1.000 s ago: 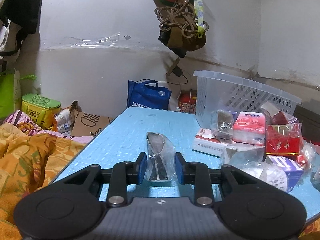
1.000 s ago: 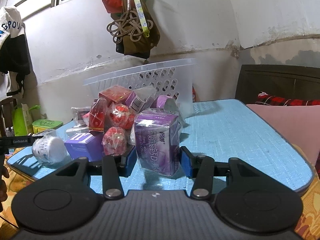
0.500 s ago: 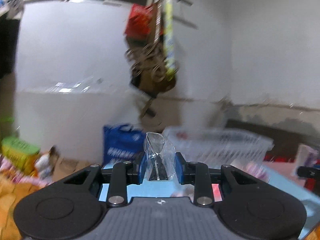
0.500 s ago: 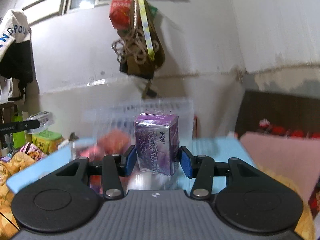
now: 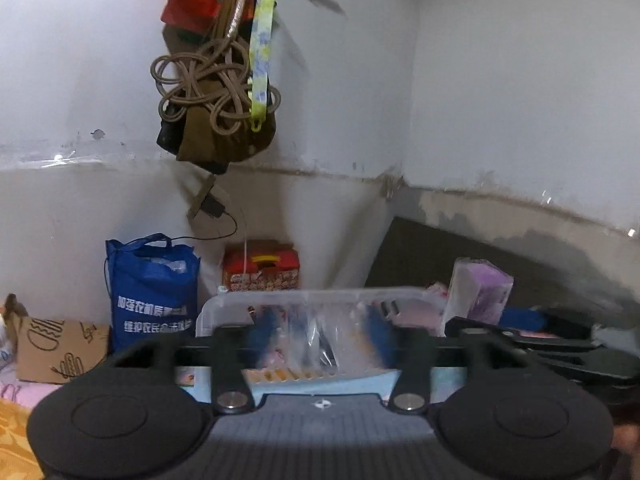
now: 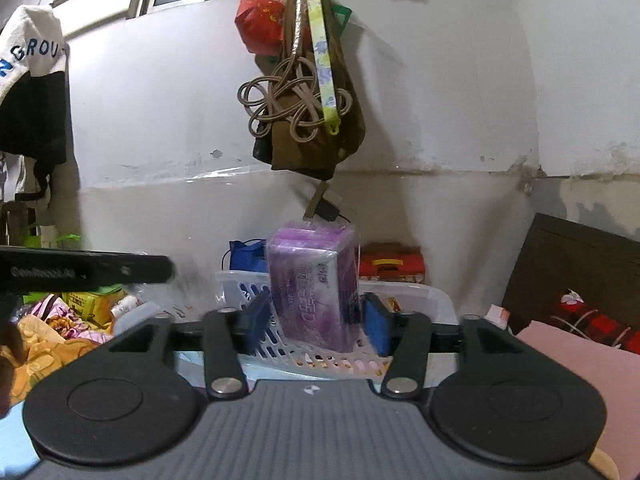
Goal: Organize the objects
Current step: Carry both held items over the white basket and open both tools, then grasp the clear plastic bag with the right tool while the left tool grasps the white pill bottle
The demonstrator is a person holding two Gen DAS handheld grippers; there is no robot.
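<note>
Left tongs (image 5: pixel 316 338) had spread wide, their clear packet (image 5: pixel 320 340) dropping into the white basket (image 5: pixel 224 308). Right tongs (image 6: pixel 316 322), carried up from the bench, had also parted around the purple box (image 6: pixel 314 284) above it.

Dim indoor light from above; hanging bundle (image 6: pixel 298 92) casts soft wall (image 6: pixel 440 80) shadows. Fisheye bends edges, dark vignette in corners. Motion blur smears basket (image 5: pixel 304 300) and left gripper (image 5: pixel 316 336) pads; right view sharper
</note>
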